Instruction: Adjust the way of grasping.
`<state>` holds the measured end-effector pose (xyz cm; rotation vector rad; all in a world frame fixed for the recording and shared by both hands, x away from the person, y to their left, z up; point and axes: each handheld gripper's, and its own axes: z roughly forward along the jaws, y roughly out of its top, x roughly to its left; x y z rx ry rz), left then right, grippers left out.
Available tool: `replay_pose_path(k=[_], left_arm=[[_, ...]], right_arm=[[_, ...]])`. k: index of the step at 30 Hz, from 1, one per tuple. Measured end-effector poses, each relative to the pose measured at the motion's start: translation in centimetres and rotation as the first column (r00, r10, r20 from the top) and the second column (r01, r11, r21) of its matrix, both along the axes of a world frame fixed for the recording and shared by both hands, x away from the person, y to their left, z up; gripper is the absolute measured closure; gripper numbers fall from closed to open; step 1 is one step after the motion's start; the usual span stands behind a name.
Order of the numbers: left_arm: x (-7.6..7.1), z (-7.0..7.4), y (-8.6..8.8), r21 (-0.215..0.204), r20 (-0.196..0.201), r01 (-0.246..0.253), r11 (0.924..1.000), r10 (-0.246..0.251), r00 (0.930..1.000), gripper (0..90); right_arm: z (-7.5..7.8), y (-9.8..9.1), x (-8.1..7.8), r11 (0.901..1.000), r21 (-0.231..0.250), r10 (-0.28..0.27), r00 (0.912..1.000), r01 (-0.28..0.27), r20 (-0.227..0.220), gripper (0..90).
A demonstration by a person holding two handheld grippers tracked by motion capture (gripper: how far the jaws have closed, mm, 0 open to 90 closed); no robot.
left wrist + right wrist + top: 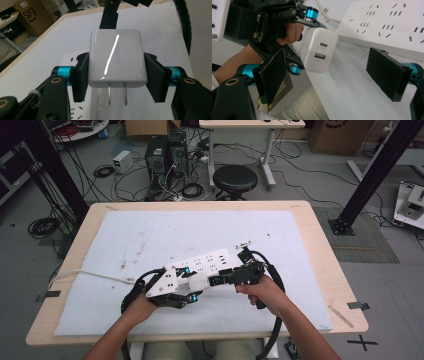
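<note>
Two tongs are meeting beside the power strip: left tongs are clamping the charger, prongs pointing back toward the hand; right tongs are gaping wide before its port face.

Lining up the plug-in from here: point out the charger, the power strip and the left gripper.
charger (116,58): left gripper view, middle of its white body.
power strip (387,25): right gripper view, its socket face.
left gripper (116,75): left gripper view, midway between its fingertips, shut on the charger.

Wood table w/ white mat; power strip on mat.
</note>
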<state>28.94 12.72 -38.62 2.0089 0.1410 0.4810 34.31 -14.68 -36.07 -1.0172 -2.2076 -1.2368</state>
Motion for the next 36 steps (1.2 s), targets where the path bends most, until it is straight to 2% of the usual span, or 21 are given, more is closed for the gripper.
replay_pose_path(k=[5, 7, 11, 14, 17, 23, 26, 27, 29, 30, 32, 33, 35, 36], left_arm=[[0.0, 0.0, -0.5, -0.010, 0.007, 0.006, 0.9999, -0.006, 1.0000, 42.5], [0.0, 0.1, -0.7, -0.015, 0.013, 0.008, 0.9999, -0.008, 0.9999, 42.5], [0.0, 0.1, -1.0, -0.022, 0.020, 0.014, 0.9997, -0.014, 0.9997, 42.5], [-0.1, 0.1, -1.1, -0.019, 0.019, 0.021, 0.9996, -0.021, 0.9996, 42.5], [-0.1, 0.0, -1.2, -0.024, 0.020, 0.025, 0.9994, -0.025, 0.9995, 42.5], [-0.1, 0.0, -1.3, -0.022, 0.018, 0.029, 0.9993, -0.028, 0.9994, 42.5], [-0.1, 0.0, -1.4, -0.018, 0.017, 0.036, 0.9992, -0.036, 0.9992, 42.5], [-0.1, 0.0, -1.4, -0.018, 0.017, 0.036, 0.9992, -0.036, 0.9992, 42.5], [-0.1, -0.1, -1.5, -0.017, 0.016, 0.033, 0.9993, -0.033, 0.9993, 42.5], [-0.1, -0.1, -1.5, -0.009, 0.018, 0.031, 0.9995, -0.031, 0.9994, 42.5], [-0.1, -0.1, -1.5, -0.009, 0.020, 0.032, 0.9995, -0.031, 0.9993, 42.4], [-0.2, -0.1, -1.6, -0.002, 0.018, 0.029, 0.9996, -0.029, 0.9994, 42.3], [-0.2, -0.1, -1.7, -0.003, 0.012, 0.025, 0.9997, -0.025, 0.9996, 41.6], [-0.2, -0.1, -1.7, -0.003, 0.012, 0.025, 0.9997, -0.025, 0.9996, 37.6]], right_arm=[[-0.1, 0.3, 0.1, 1.0000, 0.004, 0.005, 0.9999, -0.005, -0.011, 16.7], [-0.2, 0.6, 0.3, 0.9997, 0.024, 0.010, 0.9997, -0.009, -0.021, 16.7], [-0.4, 1.0, 0.4, 1.0000, 0.007, 0.005, 0.9997, -0.005, -0.026, 16.7], [-0.6, 1.6, 0.6, 0.9997, -0.002, 0.025, 0.9987, -0.025, -0.044, 17.1], [-0.8, 1.9, 0.8, 0.9994, -0.001, 0.035, 0.9978, -0.035, -0.057, 24.0], [-1.4, 2.5, 1.0, 0.9986, -0.002, 0.053, 0.9926, -0.053, -0.109, 27.1], [-1.8, 2.8, 1.0, 0.9981, 0.000, 0.062, 0.9903, -0.062, -0.124, 35.2], [-1.8, 2.8, 1.0, 0.9981, 0.000, 0.062, 0.9903, -0.062, -0.124, 35.2], [-2.1, 2.7, 1.2, 0.9973, 0.030, 0.070, 0.9876, -0.067, -0.140, 43.7], [-2.1, 2.7, 1.2, 0.9962, 0.046, 0.080, 0.9877, -0.075, -0.134, 47.5], [-2.0, 2.7, 1.2, 0.9945, 0.055, 0.096, 0.9842, -0.089, -0.149, 56.8], [-2.0, 2.6, 1.2, 0.9947, 0.054, 0.094, 0.9858, -0.088, -0.139, 57.7], [-2.0, 2.6, 1.2, 0.9955, 0.049, 0.087, 0.9855, -0.081, -0.145, 59.4], [-2.0, 2.6, 1.2, 0.9955, 0.049, 0.087, 0.9855, -0.081, -0.145, 59.4]])
